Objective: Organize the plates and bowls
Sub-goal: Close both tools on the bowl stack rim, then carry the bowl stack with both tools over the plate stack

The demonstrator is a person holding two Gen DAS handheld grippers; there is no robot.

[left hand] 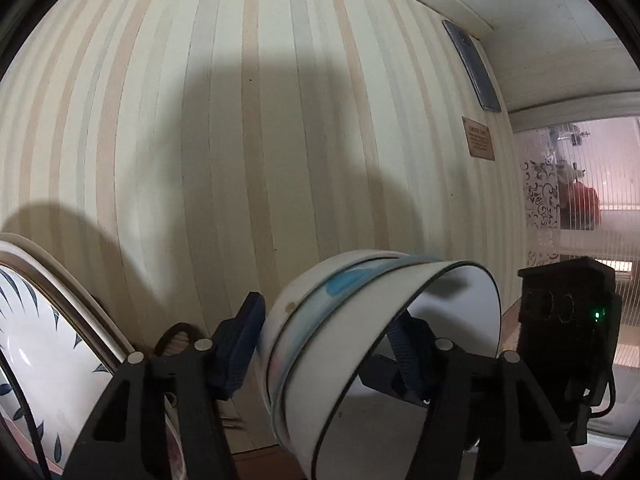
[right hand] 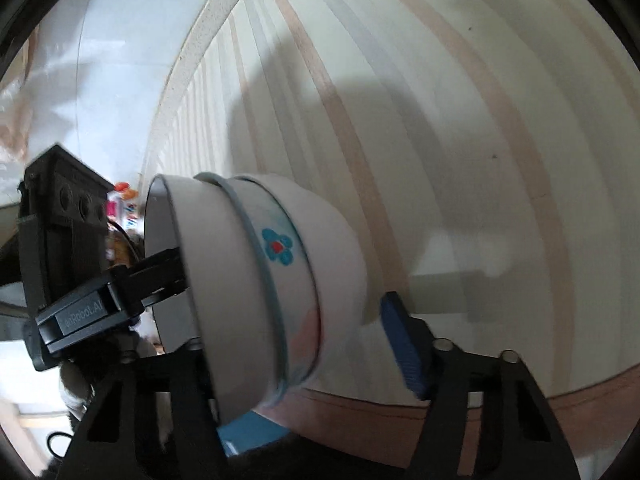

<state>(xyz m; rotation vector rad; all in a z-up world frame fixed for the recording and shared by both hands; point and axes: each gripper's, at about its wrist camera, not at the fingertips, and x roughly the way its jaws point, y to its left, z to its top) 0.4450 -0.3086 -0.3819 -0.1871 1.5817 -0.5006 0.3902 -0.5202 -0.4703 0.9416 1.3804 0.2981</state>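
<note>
You are carrying nested bowls [left hand: 360,344] with both grippers, each set of jaws spread wide astride the stack's wall; it is not yet placed, and a plate [left hand: 36,344] waits leftward.

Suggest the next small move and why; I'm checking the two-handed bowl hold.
Probably close the right gripper on the nested white bowls with blue flower trim: its blue pad stands off their base, while the left gripper alone pinches the sideways stack, one finger inside, one outside.
</note>
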